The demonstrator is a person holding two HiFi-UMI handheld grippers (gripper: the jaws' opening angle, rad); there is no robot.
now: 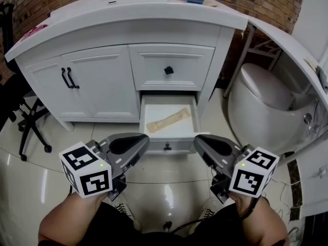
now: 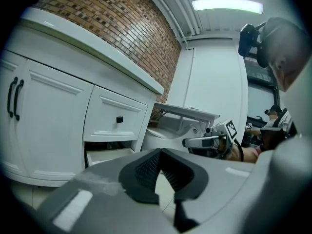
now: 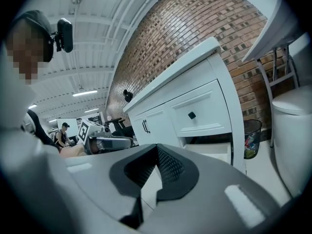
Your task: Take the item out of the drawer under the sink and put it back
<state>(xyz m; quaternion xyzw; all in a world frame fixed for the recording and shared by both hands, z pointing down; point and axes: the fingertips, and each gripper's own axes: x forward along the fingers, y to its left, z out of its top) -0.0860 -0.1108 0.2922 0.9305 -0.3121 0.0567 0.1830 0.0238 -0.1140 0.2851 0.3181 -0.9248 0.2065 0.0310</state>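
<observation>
the item (image 1: 168,120), a flat beige strip, lies slantwise in the open drawer (image 1: 174,146) under the sink (image 1: 128,6), at my 12 o'clock. my left gripper (image 1: 145,139) sits at the drawer's 7 o'clock and my right gripper (image 1: 197,141) at its 5 o'clock, both clenched on nothing, just short of the drawer front. i judge the reach-in is the step in hand: next i'd part one pair of jaws, go in over the front and close on the strip.
</observation>
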